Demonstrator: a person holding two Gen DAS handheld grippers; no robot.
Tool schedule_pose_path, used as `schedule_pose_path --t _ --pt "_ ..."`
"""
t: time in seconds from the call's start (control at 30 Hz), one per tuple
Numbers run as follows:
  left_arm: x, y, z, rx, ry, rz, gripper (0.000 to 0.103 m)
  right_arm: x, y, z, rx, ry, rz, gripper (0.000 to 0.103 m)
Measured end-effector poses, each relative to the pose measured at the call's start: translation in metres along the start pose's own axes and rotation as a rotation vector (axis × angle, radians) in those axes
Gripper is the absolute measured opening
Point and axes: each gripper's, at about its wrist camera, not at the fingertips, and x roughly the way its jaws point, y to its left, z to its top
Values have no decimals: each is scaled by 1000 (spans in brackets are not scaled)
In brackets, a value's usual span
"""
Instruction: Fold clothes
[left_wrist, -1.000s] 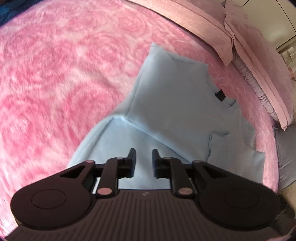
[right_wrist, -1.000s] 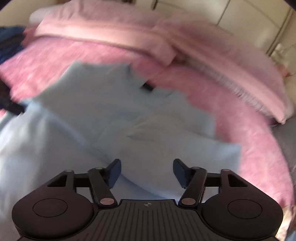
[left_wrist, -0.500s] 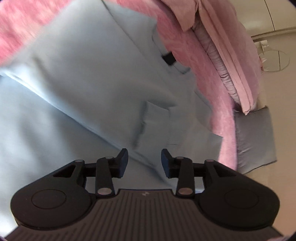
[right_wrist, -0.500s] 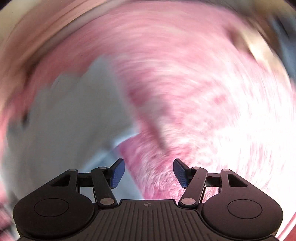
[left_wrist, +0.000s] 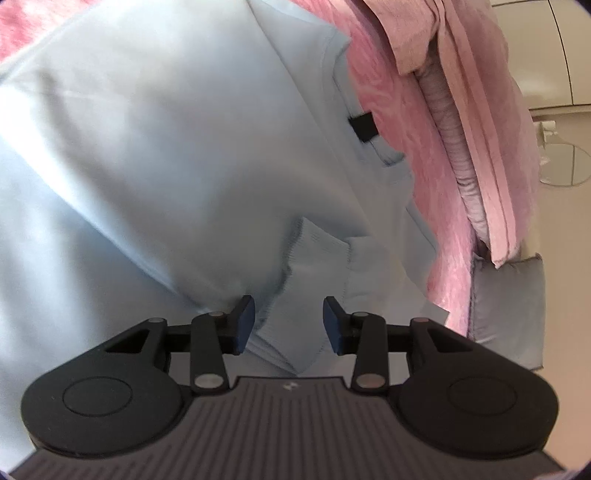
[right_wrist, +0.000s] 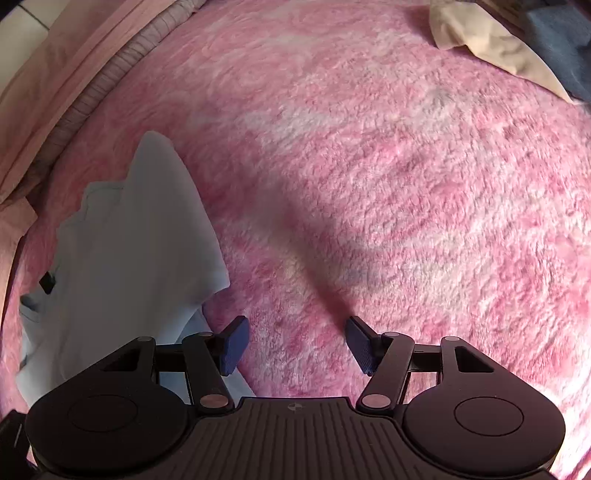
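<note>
Left gripper: jaws spread. They were opening within the last second and now stand apart. A ribbed cuff of the light blue sweatshirt lies below and between the blue pads. The pads do not press on the cloth; nothing is pinched.

Right gripper: jaws spread wide and empty. It points down at bare pink fleece blanket. Its left pad stands just beside the edge of the sweatshirt, which lies to the left; contact cannot be confirmed.

Sweatshirt, left wrist view: it fills most of the frame and lies flat on the blanket. A sleeve is folded across the body, with the cuff ending close to the gripper. Past the cuff, a ribbed neckline carries a small black tag. The garment's far edge runs along the pink fleece near the side of the bed.

Sweatshirt, right wrist view: one part rises to a point toward the far left; the black tag shows at the left margin.

Beyond the garment, left wrist view: a pale pink sheet and a grey ruffled layer hang at the bed's edge. A grey-blue cushion sits lower right, with pale floor behind.

Far right corner, right wrist view: a beige cloth and a dark blue cloth lie on the blanket, well apart from the sweatshirt.
</note>
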Motion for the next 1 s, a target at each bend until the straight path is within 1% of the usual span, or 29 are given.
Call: schedule_pose_path --t 0.1,0.13,0.17,0.2,0.23,0.3,0.4,0.43,0.5,0.53,0.63,0.7,0.77,0.8,0.83,0.9,1.0 --pt "5 -3 -3 20 -3 3 34 0 1 3 -19 -6 -1 62" --pt "5 -2 -4 24 -6 1 29 1 1 4 -24 -7 -2 62" --pt "5 -2 -4 37 -1 -2 3 1 2 5 -30 -9 -4 62" --pt "6 -3 -4 58 10 -6 0 1 2 6 -34 -11 -7 62" --pt "4 -7 -5 90 7 -10 0 0 2 8 -37 -14 -11 62" --pt "-5 -19 -5 171 -25 -21 0 1 3 10 -45 -26 -21 62" --pt "-42 -38 3 300 -128 -52 0 0 8 14 -66 -48 -37 62" --pt "-58 -42 7 352 -172 -44 0 -2 11 14 -77 -56 -36 62" --pt "-92 -47 17 472 -275 10 0 -3 18 15 -107 -69 -28 62" --pt "-105 -44 23 505 -311 47 0 -3 24 14 -136 -75 -23 62" --pt "-123 -16 41 512 -352 195 0 2 43 9 -245 -86 -17 62" --pt "-117 1 46 547 -335 274 0 8 57 4 -289 -90 -35 62" --pt "-103 15 47 541 -287 325 0 16 70 -3 -322 -91 -62 62" --pt "-96 22 48 517 -266 330 0 18 77 -6 -369 -90 -62 62" --pt "-92 27 48 483 -258 319 0 18 82 -10 -422 -95 -61 62" --pt "-88 34 49 412 -256 298 4 20 93 -19 -530 -107 -60 62" --pt "-89 44 53 320 -261 263 4 29 105 -31 -701 -122 -60 61"
